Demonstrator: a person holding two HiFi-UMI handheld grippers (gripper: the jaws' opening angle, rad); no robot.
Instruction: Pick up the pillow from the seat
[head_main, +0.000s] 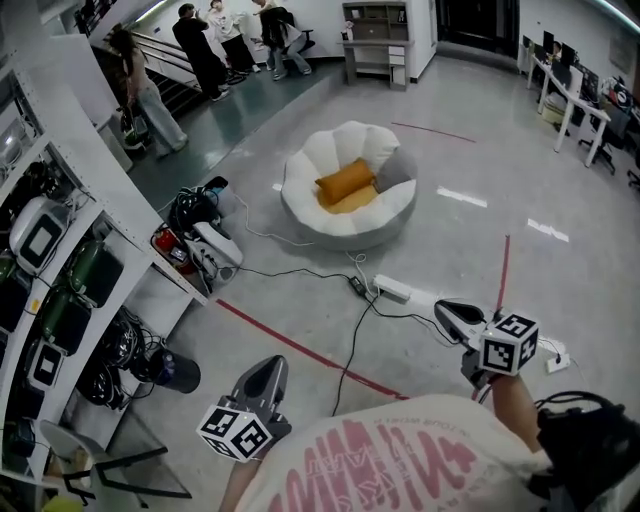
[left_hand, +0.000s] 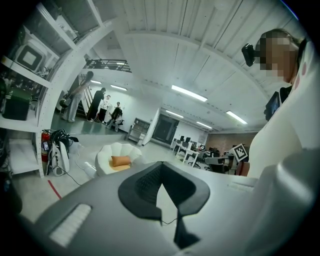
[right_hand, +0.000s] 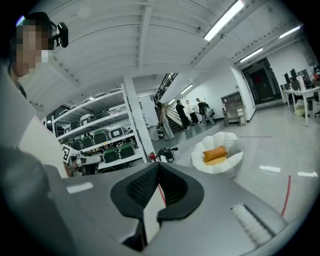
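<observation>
Barely started tbh. Left claw (head_main: 268, 368) and right claw (head_main: 447, 312) are both closed tight, nothing in either. Pillow (head_main: 345, 182) lies on the seat (head_main: 300, 172), well ahead of both claws, untouched. Whole approach and grab left to do.

A: What is showing ahead of the left gripper (left_hand: 161, 166)?

B: Its jaws are sitting together, holding nothing. Beyond them, well apart, an orange pillow (left_hand: 120, 160) is lying in a white petal-shaped seat (left_hand: 116, 149) on the floor (left_hand: 35, 182), with shelves (left_hand: 30, 95) standing at left.
</observation>
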